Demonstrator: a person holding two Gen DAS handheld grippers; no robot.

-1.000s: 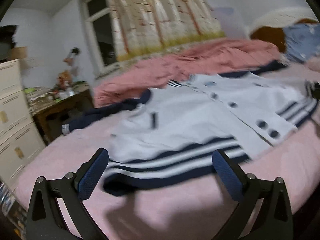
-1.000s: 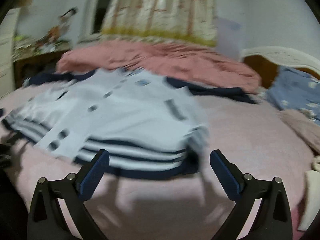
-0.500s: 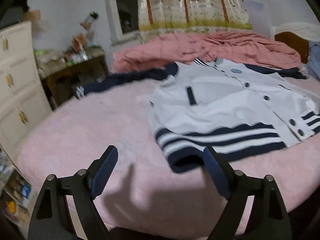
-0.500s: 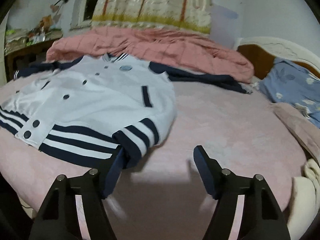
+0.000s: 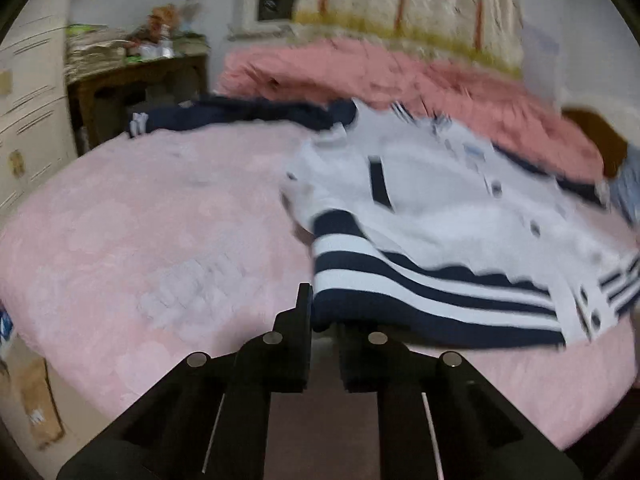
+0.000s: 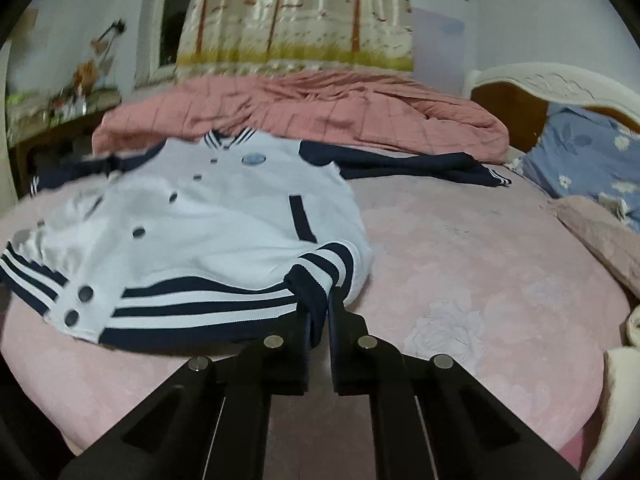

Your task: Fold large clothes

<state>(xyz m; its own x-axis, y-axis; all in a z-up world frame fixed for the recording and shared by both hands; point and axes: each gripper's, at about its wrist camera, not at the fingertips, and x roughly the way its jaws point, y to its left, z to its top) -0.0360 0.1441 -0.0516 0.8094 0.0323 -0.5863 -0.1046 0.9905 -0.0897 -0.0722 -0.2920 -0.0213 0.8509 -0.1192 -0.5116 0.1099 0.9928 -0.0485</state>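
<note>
A white varsity jacket [image 5: 440, 200] with navy sleeves and a navy-and-white striped hem lies front up on the pink bed. My left gripper [image 5: 324, 316] is shut on the left corner of the striped hem. In the right wrist view the jacket [image 6: 224, 216] lies spread to the left, and my right gripper [image 6: 320, 312] is shut on the right corner of its hem. Both navy sleeves [image 6: 412, 166] stretch out sideways near the collar.
A crumpled pink quilt [image 6: 320, 108] lies along the far side of the bed. A blue flowered pillow [image 6: 588, 160] and the headboard are at the right. A dark wooden desk [image 5: 136, 88] and white drawers [image 5: 28, 92] stand left of the bed.
Both grippers were open and short of the hem. They have moved to the hem corners and closed on them, lifting the corners slightly.
</note>
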